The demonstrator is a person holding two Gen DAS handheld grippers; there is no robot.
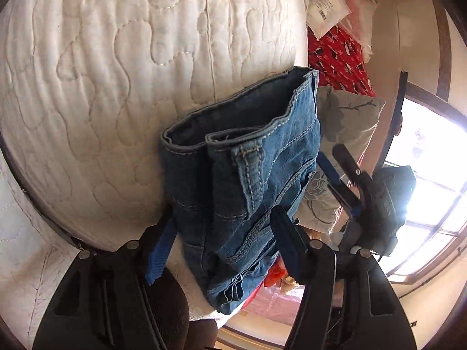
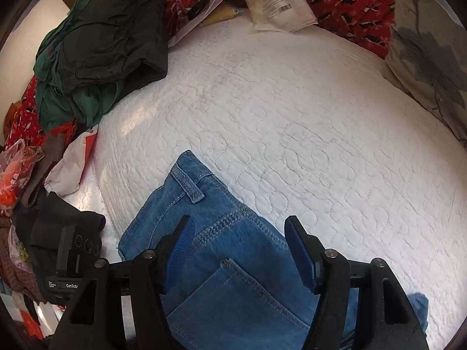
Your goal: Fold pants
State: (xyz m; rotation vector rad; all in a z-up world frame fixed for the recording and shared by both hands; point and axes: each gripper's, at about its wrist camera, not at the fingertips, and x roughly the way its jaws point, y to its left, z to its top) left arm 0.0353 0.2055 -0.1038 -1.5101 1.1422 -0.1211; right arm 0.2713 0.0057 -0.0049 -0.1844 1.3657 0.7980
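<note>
1. Lying folded on the white quilted mattress, the jeans sit near its edge, waistband outward, so the bundle rests flat.
2. Left gripper straddles the denim with jaws parted, pads apparently clear: released.
3. Right gripper hovers over the back pocket, likewise unclenched, probably ready to smooth or regrasp.

1. Left gripper: jaws apart, blue-padded fingers either side of the jeans, pads not pressing.
2. Right gripper: pointing steeply down, jaws apart, straddling the denim without clamping it.
</note>
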